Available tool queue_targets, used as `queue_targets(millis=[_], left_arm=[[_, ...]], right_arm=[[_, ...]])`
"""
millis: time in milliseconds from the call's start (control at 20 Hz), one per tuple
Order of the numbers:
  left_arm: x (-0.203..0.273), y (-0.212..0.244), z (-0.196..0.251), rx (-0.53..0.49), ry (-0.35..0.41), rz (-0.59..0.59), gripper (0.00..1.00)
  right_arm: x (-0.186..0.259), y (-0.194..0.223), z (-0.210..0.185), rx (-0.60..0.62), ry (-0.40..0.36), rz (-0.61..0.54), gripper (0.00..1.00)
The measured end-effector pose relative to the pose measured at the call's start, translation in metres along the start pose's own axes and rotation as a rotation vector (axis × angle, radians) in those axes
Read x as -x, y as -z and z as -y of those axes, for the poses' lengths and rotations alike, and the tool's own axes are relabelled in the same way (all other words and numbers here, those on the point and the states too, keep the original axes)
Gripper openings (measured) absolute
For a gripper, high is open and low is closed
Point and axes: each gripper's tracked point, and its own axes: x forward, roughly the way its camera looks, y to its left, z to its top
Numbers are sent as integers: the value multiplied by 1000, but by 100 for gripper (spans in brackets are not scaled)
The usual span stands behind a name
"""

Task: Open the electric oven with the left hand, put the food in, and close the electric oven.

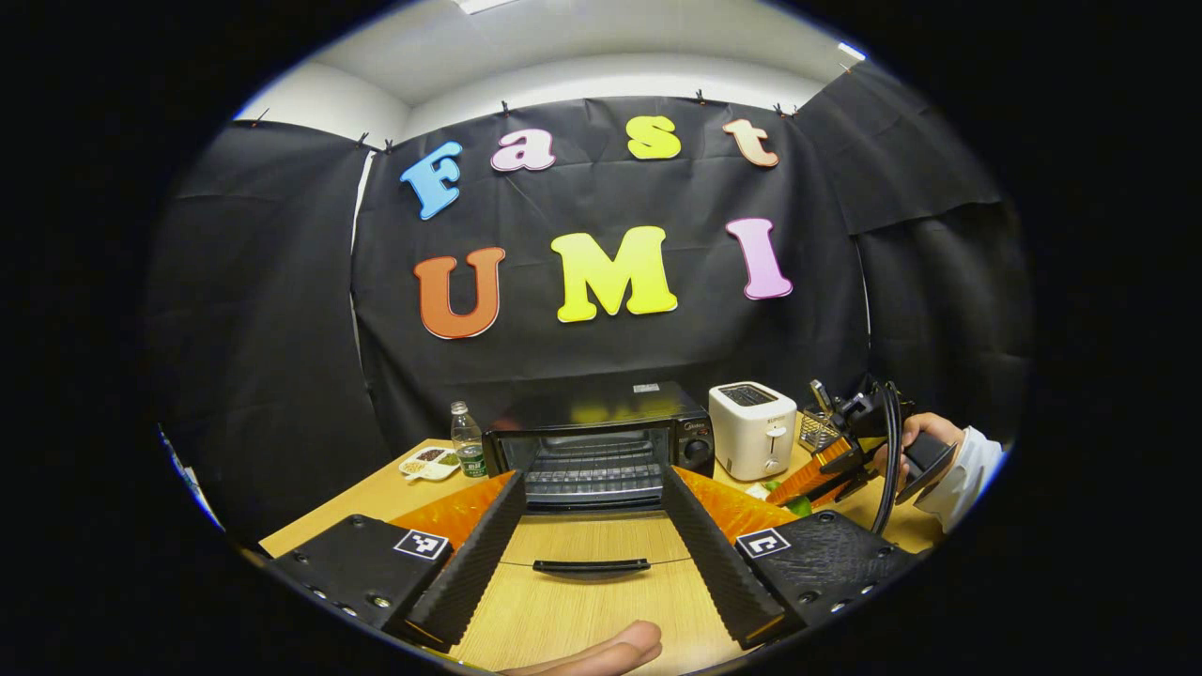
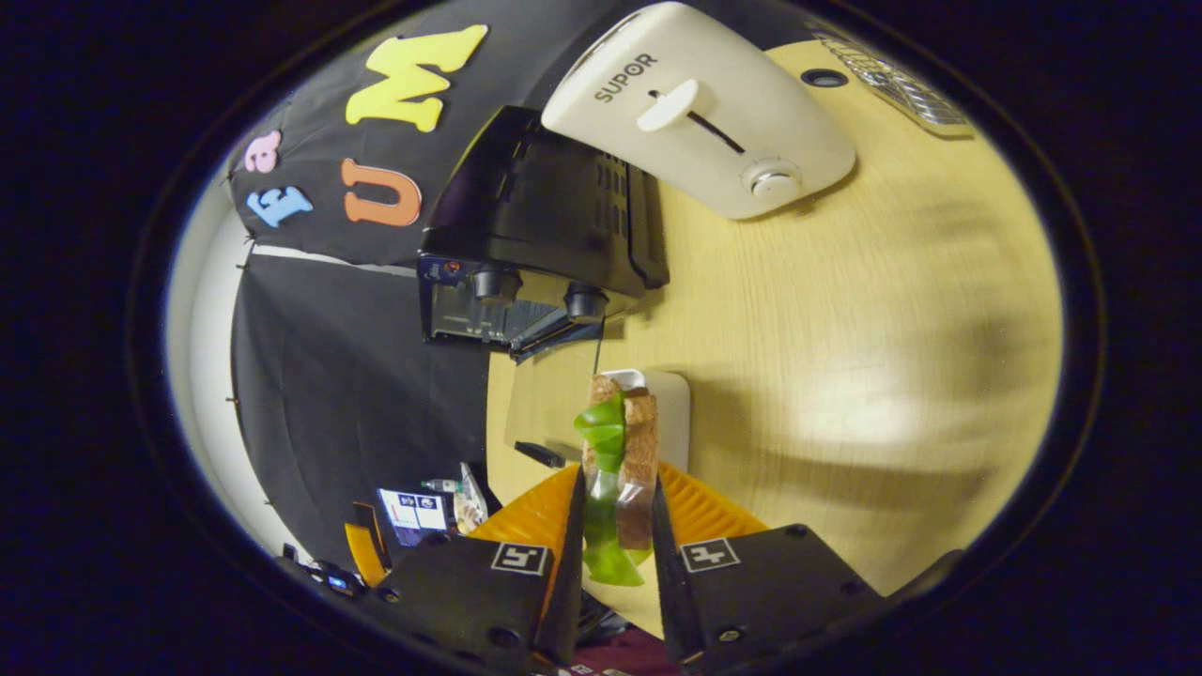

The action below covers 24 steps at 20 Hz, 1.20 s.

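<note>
In the left gripper view, the left gripper (image 1: 593, 554) hangs above the table (image 1: 563, 620) with its fingers spread wide and nothing between them. Just beyond its tips lies the oven door (image 1: 592, 545), dropped flat, its handle (image 1: 592, 566) between the two fingers. Behind the door stands the oven (image 1: 598, 441), its cavity open and the wire rack (image 1: 593, 474) bare. To the left of the oven are a bottle (image 1: 467, 439) and a small dish (image 1: 429, 462); to its right stands a toaster (image 1: 752, 429). Right of the toaster a person's hand (image 1: 916, 441) holds the right gripper (image 1: 798, 488).

In the right gripper view, the right gripper (image 2: 615, 526) is clamped on the sandwich (image 2: 622, 451), bread with green leaf, both fingers pressing its sides. The sandwich hangs over a white plate (image 2: 671, 413), beside the open door (image 2: 545, 394). Farther on sits the oven (image 2: 545, 225), and beyond it the toaster (image 2: 704, 103).
</note>
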Motion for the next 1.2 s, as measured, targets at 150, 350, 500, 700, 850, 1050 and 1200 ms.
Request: queue_targets(millis=[150,350,500,700,850,1050,1200], left_arm=[[10,-3,-8,10,7,16,95],[24,-6,-27,33,3,48,96],[32,0,-45,23,-10,45,96],[40,5,-68,21,-28,57,95],[43,10,-81,32,-20,56,96],[50,13,-106,47,-47,58,95],[56,13,-123,43,-69,62,95]], right_arm=[[13,5,-7,-9,29,59,28],[28,23,-34,-34,-25,111,28],[26,41,-56,-59,-67,156,37],[9,53,-92,-72,-111,286,37],[-17,60,-127,-70,-155,389,37],[-70,56,-158,-89,-231,480,37],[-114,37,-162,-132,-226,543,36]])
